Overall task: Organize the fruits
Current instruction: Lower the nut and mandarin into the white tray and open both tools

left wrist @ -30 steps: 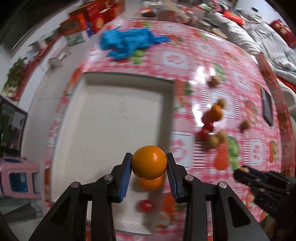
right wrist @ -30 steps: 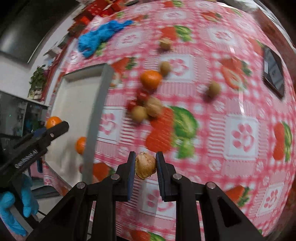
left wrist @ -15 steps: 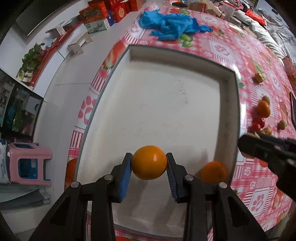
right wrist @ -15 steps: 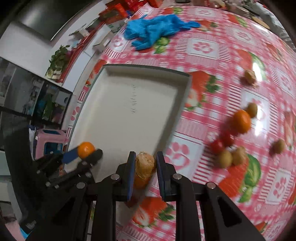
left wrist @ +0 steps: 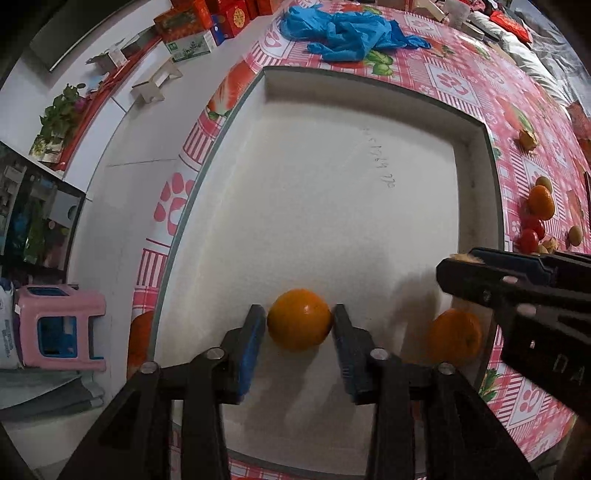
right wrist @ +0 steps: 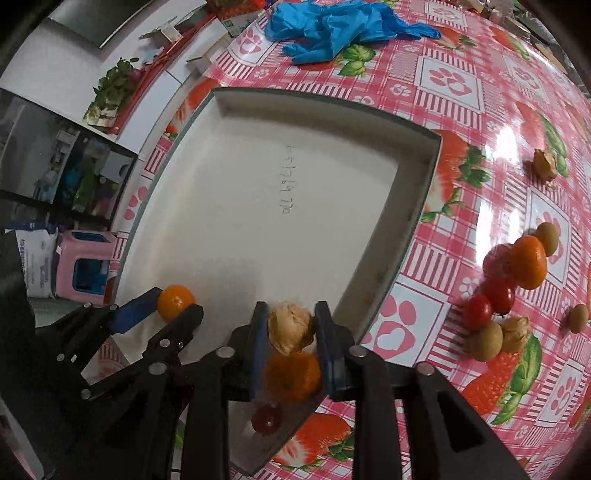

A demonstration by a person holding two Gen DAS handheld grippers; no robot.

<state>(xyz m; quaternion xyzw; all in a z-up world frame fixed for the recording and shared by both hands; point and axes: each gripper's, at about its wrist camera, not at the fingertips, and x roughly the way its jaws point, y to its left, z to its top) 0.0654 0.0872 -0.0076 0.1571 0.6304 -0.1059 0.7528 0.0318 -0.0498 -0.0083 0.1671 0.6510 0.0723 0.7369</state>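
Note:
My left gripper [left wrist: 299, 325] is shut on an orange tangerine [left wrist: 299, 319] low over the near part of the white tray [left wrist: 332, 192]; it also shows in the right wrist view [right wrist: 173, 301]. My right gripper [right wrist: 290, 330] is shut on a tan husked physalis [right wrist: 290, 326] above the tray's near right corner, over a second tangerine [right wrist: 291, 376] and a red cherry tomato [right wrist: 266, 419] lying in the tray. The second tangerine shows in the left wrist view [left wrist: 454, 336]. Loose fruits [right wrist: 517, 284] lie on the tablecloth to the right.
Blue gloves [right wrist: 340, 26] lie beyond the tray's far edge. A lone physalis [right wrist: 545, 164] sits on the cloth at the right. A pink stool [left wrist: 59, 328] stands on the floor left of the table, whose edge runs close along the tray's left side.
Both grippers have moved left from the loose fruits to over the tray, each still holding its fruit. The left gripper has dropped lower toward the tray floor.

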